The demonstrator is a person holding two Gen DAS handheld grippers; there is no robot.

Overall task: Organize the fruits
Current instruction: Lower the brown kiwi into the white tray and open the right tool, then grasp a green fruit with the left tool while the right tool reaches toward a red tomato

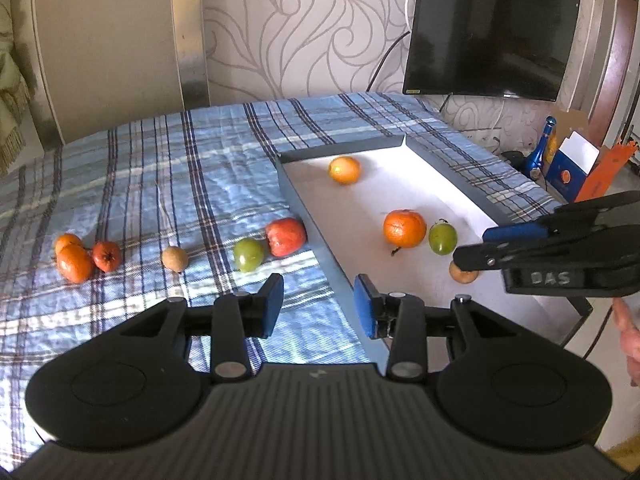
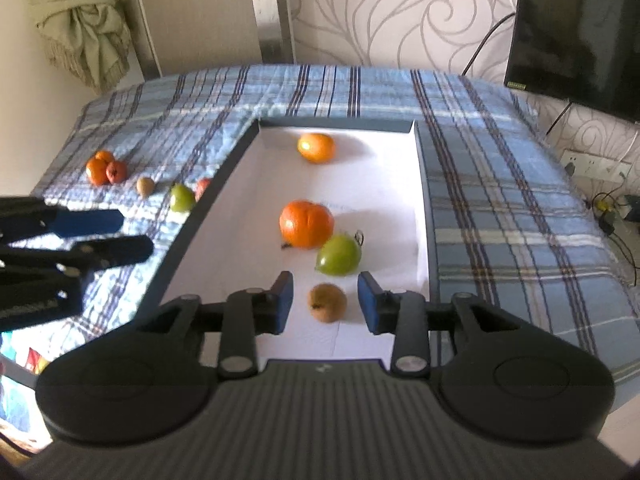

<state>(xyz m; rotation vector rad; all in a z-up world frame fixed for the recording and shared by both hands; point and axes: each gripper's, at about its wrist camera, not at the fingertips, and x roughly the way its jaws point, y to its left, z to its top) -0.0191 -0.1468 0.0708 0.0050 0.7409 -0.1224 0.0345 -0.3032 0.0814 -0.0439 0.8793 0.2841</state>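
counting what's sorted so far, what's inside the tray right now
Inside the tray: two oranges, a green fruit, a brown fruit between the open right gripper pads. Near edge hidden.

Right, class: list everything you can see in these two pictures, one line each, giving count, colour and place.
Tray: one, grey rim, white inside, on the cloth.
Oranges in tray: two, orange.
Green fruit in tray: one, beside the nearer orange.
Brown fruit in tray: one, between the right tool's pads, untouched.
Fruits on cloth: six; three orange-red, one brown, one green, one red; left of tray.
Cloth: one, blue plaid.
Television: one, black, on wall.
Left tool: open, empty.
Right tool: open.
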